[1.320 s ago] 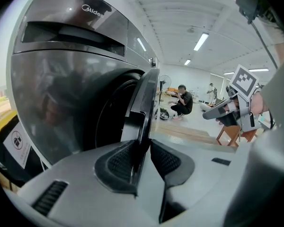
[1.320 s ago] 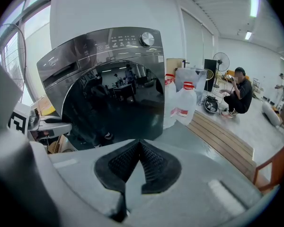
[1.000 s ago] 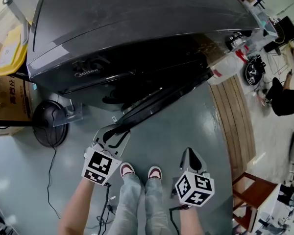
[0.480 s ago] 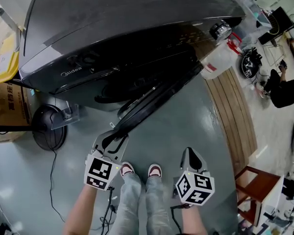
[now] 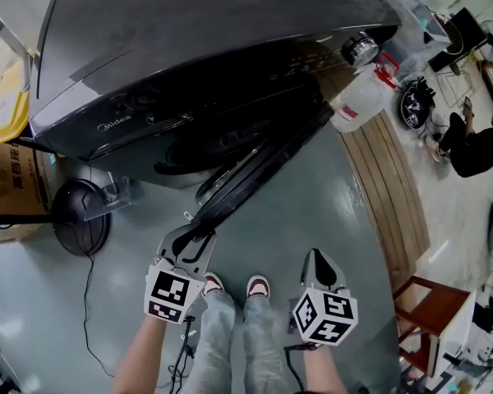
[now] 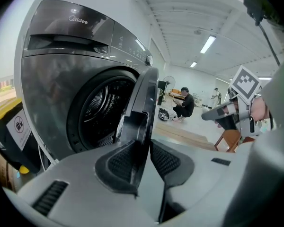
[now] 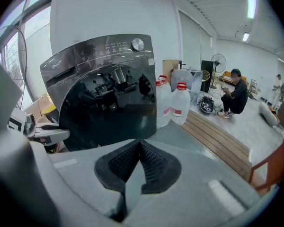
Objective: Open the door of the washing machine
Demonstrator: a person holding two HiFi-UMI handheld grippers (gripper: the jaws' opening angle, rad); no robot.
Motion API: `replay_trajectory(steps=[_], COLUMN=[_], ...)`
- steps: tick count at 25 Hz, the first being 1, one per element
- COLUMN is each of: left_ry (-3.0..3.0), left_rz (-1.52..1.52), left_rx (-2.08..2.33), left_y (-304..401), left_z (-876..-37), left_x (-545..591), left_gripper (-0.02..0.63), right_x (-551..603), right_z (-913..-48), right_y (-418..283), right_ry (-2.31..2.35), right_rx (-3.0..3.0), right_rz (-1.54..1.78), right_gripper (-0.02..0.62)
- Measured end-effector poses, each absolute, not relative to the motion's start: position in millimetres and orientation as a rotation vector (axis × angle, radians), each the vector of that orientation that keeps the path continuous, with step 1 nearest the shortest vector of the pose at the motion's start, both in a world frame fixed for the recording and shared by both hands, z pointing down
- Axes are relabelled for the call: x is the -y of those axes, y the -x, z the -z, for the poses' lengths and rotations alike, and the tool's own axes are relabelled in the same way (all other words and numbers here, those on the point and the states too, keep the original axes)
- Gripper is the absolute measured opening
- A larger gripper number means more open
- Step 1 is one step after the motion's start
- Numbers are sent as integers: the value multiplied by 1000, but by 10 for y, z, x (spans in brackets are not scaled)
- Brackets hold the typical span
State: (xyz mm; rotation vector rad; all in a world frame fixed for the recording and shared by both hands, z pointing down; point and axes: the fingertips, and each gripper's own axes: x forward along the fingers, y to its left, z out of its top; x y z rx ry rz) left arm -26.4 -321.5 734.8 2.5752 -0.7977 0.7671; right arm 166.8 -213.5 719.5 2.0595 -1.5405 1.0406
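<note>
Clamping my left gripper (image 5: 189,238) on the free edge of the glossy dark grey washing machine door (image 5: 263,167), I have its 2 ribbed black pads pressed 1 on each face of the rim. The jaws stand partly spread only because the rim's thickness fills the gap. I grip at that outer edge, far from the hinge, since I judge the door swings easiest from there. The door stands well out from the front of the big dark grey front-loading washing machine (image 5: 214,39), and the steel drum (image 6: 97,108) shows through the opening, so the job looks mostly done. My right gripper (image 5: 319,261) hangs apart over the grey floor (image 5: 329,203), jaws closed together on nothing, since 1 grip suffices here.
</note>
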Motion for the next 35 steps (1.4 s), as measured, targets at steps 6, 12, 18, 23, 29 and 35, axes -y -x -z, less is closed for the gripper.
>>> replay_trajectory(steps=[6, 12, 18, 23, 29, 35], left_ry=[-2567, -2554, -2561, -2553, -2544, -2539], left_rz=[-761, -754, -772, -789, -798, -817], left_rx=[787, 758, 704, 656, 613, 574], left_y=[229, 158, 35, -102, -245, -367], left_z=[-7339, -7342, -7349, -7349, -7353, -7357], left_x=[3148, 3022, 2814, 2617, 2426, 2281], left_gripper=[92, 92, 94, 98, 103, 107], right_x=[2109, 2076, 2046, 1988, 1873, 1725], right_z=[-7193, -7225, -7238, -7258, -7293, -7309], right_y=[-1718, -1721, -1782, -1873, -1991, -2108], right_ry=[-2062, -2062, -2071, -2080, -2101, -2121], right_rx=[1534, 1527, 1517, 1500, 1473, 1450], right_rz=[-1029, -1044, -1049, -1054, -1068, -1081], right_gripper=[6, 5, 5, 5, 5, 5])
